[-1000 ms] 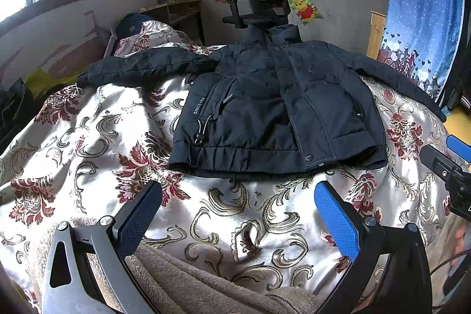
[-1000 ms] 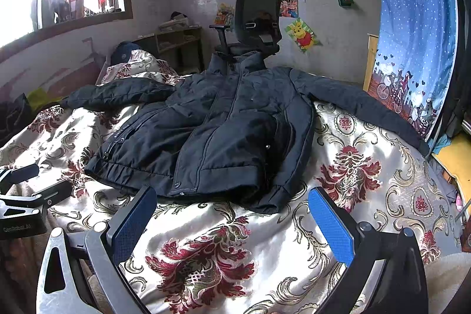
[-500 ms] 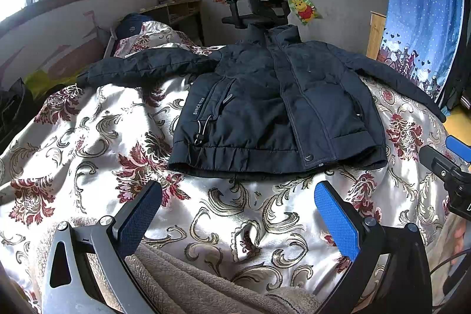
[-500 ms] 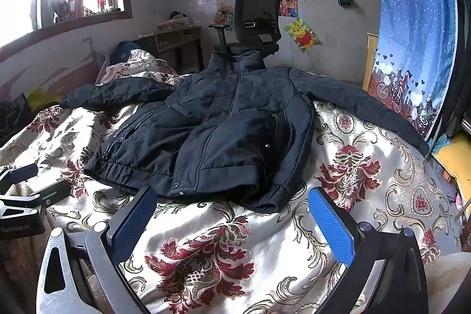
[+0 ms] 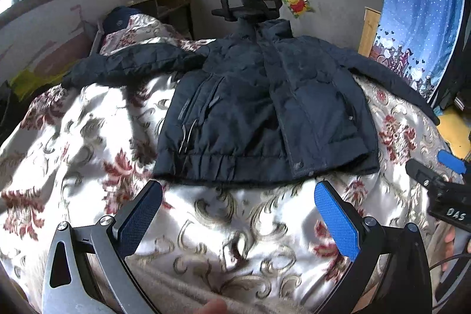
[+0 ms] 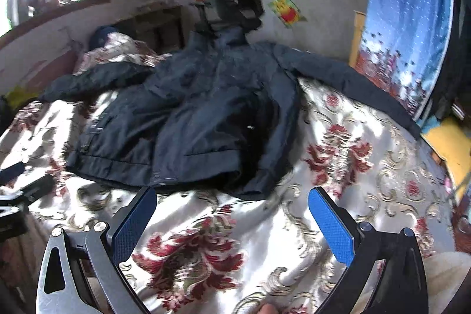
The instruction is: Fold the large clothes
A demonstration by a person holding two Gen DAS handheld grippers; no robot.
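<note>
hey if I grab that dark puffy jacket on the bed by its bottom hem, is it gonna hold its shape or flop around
The jacket will probably flop: its sleeves already drape limply across the bedspread. The padded, quilted body looks bulky but likely light for its size. On that shiny satin cover, it may slide toward you when pulled. Both the left gripper and right gripper hang open, short of the hem.

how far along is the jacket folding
Barely started. Done: the dark jacket lies spread front-up on the floral bedspread, zipped, both sleeves out to the sides. In hand: nothing; the left claw and right claw are open, just short of the hem, touching no cloth. Left: fold both sleeves in, then fold the body.
</note>
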